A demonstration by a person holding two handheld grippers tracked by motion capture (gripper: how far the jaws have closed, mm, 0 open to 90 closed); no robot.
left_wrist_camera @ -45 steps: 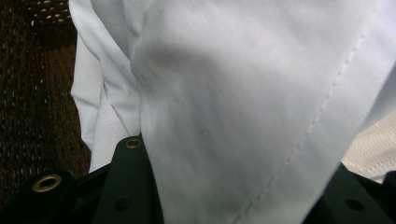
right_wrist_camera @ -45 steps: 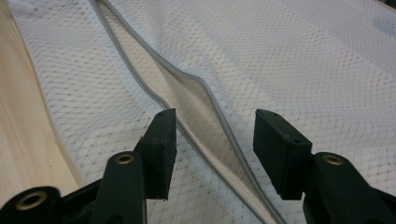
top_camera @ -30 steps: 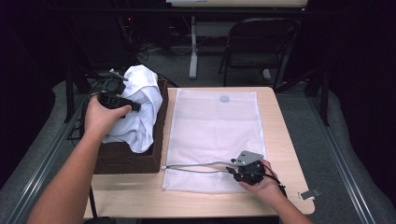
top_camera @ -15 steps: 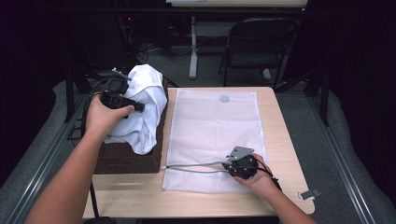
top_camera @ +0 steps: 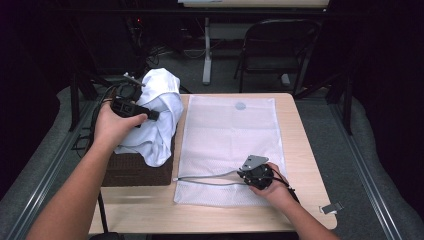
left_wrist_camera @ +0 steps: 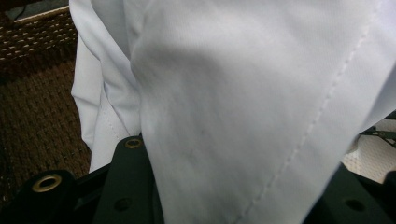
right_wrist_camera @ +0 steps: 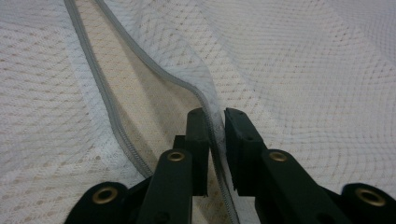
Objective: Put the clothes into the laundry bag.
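One shirt in my left gripper, one mesh bag's zipper edge in my right.

My left gripper pinches one white shirt, its cloth bunched between the jaws and draped over one dark woven basket at the bench's left edge. One white mesh laundry bag lies flat on the wooden bench, its mouth toward me, with two grey zipper tracks parted to show the wood beneath. My right gripper has just been closing and now presses together on the upper zipper edge of that bag, near its front right corner. One small metal clip lies at the bench's near right corner.
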